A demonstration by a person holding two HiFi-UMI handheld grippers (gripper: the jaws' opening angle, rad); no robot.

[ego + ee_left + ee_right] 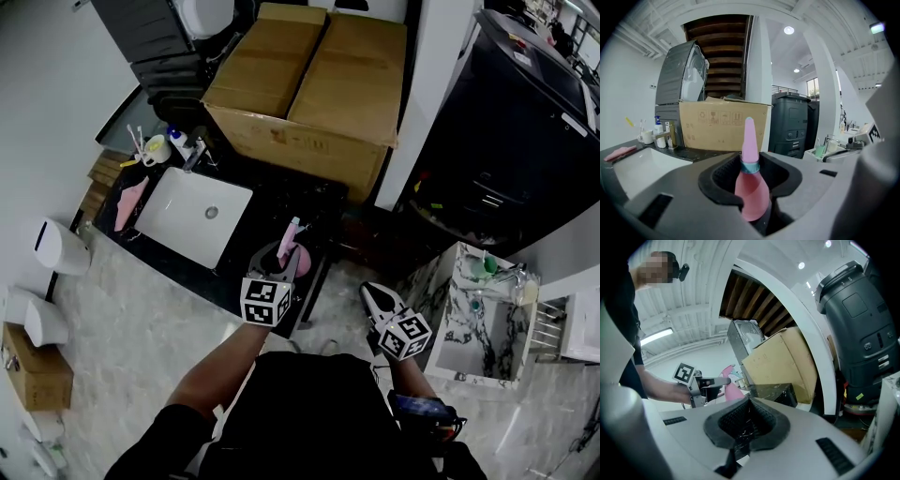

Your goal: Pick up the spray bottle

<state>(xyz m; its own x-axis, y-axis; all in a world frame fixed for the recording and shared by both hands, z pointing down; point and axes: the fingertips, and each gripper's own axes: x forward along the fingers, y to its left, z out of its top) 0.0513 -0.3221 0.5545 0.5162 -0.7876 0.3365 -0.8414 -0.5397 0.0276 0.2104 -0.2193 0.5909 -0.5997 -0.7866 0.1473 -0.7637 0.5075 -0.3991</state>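
The pink spray bottle (290,249) stands on the near right corner of the black countertop (272,202), cone-shaped with a tall pink cap and a teal ring. My left gripper (282,261) is shut on it. In the left gripper view the black pads (719,180) press its body (751,190) just under the ring. My right gripper (375,298) hangs to the right of the counter over the floor, shut and empty. Its own view shows the jaws (746,427) together, and the bottle (734,391) in the left gripper beyond.
A white sink (187,214) is set in the counter, with a tap, cup and bottles (159,145) behind it. A big cardboard box (309,80) stands behind the counter. A dark bin (511,141) and a marble washstand (473,309) are at right.
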